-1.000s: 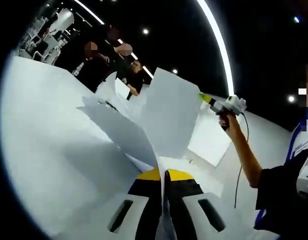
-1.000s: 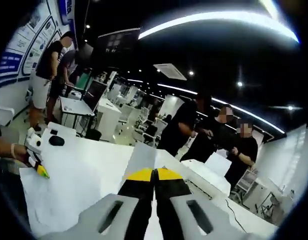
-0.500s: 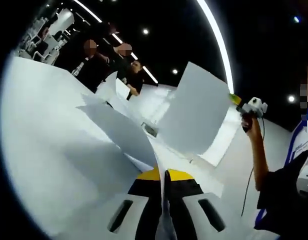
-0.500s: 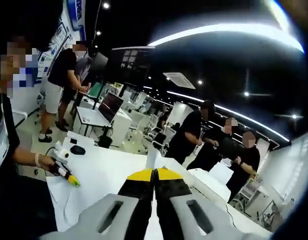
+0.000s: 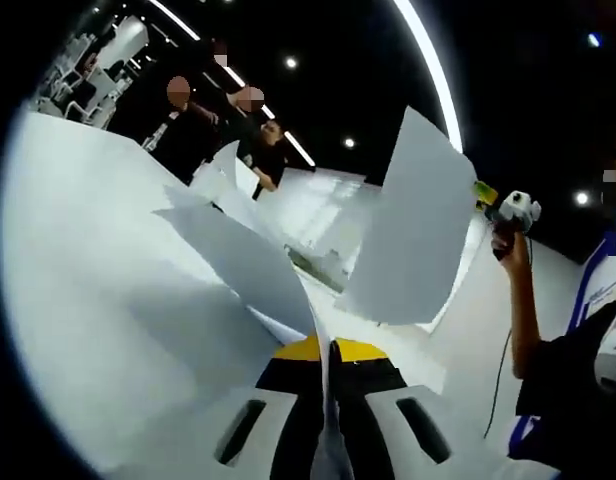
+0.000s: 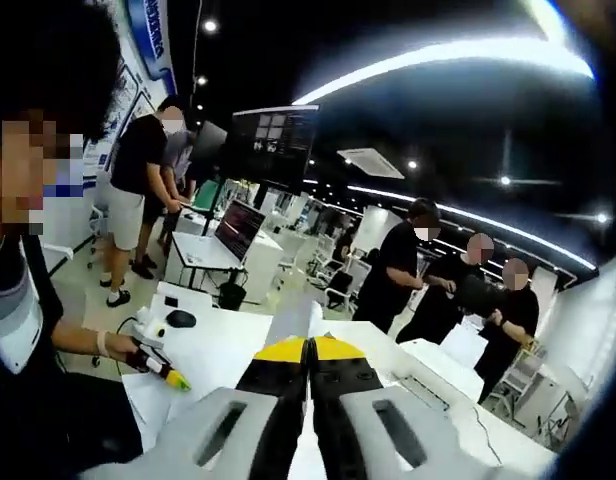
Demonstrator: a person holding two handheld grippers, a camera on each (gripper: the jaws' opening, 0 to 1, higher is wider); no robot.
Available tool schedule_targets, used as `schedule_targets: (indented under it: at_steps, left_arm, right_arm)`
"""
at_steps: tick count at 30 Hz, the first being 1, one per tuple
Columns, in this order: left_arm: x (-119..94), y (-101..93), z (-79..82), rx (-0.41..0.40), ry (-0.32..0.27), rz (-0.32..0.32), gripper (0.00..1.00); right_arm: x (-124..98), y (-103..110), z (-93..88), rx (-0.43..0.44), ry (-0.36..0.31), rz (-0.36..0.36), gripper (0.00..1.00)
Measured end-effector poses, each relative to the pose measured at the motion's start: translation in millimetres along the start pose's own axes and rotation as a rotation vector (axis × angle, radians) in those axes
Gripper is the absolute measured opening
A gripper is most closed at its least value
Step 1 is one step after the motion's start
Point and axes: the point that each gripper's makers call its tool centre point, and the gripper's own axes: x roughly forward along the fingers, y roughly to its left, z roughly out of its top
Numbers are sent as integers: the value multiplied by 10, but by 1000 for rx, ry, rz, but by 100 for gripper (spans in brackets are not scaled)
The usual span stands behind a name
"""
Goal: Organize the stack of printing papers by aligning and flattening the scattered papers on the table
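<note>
Sheets are far from stacked at this moment. In the left gripper view the left tongs (image 5: pixel 328 352) are pinched together on the edge of a paper (image 5: pixel 243 262) that rises between the jaws and slopes away to the left, above the white bench (image 5: pixel 78 260). A second sheet (image 5: pixel 413 235) stands lifted and curled in the air to the right, held at its far edge by the right tongs (image 5: pixel 485 192) in the person's raised hand (image 5: pixel 510 238). In the right gripper view the right tongs (image 6: pixel 308 350) are likewise closed on a sheet edge (image 6: pixel 293 322), and the left tongs (image 6: pixel 173 378) show low at the left over more paper (image 6: pixel 203 350). Judged from this, the aligning has barely begun: both sheets are off the bench, none squared or pressed flat, and other loose sheets lie further back. Bringing edges together and flattening remains.
</note>
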Motion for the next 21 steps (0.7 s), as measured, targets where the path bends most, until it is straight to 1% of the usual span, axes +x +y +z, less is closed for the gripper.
schedule_targets:
  at_steps: [1,2,3,4,5,6,7,8,9,10,11,12,13,15,17,18,19,21]
  left_arm:
    - [0,0,-1,0,1,0,6]
    - [1,-1,-3,0,2,-1,6]
    - [3,2,-5,0,3,0,6]
    - [5,1,-6,2,4,0,6]
    - [6,1,-7,2,5,0,6]
    - [6,2,-8,3,6,0,6]
    - [6,6,-9,1,7,0,6]
    - [6,13,-9,0,8,0,6]
    - [6,17,-8,0,9,1,6]
    - [9,21,-7,0,11,1,6]
    - [12,23,-8,1,13,2,6]
    - [14,25,-8,2,15,2,6]
    - [15,28,-10,2,16,2,6]
    - [17,32,-11,0,18,2,6]
    - [20,32,-15,2,21,2,7]
    - [19,33,-16,3,22,3,7]
    - [18,33,-17,3,21,3,7]
    - [18,30,-19,2,22,3,7]
  right_arm:
    - [46,-42,-58,14,14,14,0]
    - [135,-70,-206,36,55,29,0]
    - [243,-118,-344,69,72,30,0]
    - [363,-107,-528,91,105,60,0]
    - [466,-148,-713,112,143,59,0]
    - [568,-179,-866,131,161,59,0]
    - [653,-207,-1016,118,185,64,0]
    - [757,-256,-1164,113,194,54,0]
    - [799,-263,-1227,115,196,58,0]
    - [852,-306,-1402,98,243,48,0]
    - [892,-314,-1494,66,258,48,0]
    - [947,-253,-1564,64,254,72,0]
    - [978,-245,-1619,72,260,73,0]
    - [1047,-204,-1830,62,304,91,0]
    - [1104,-120,-1960,68,319,115,0]
    - [1119,-13,-1969,85,308,155,0]
    - [1128,76,-1966,118,299,180,0]
    - [1126,242,-1940,144,286,215,0]
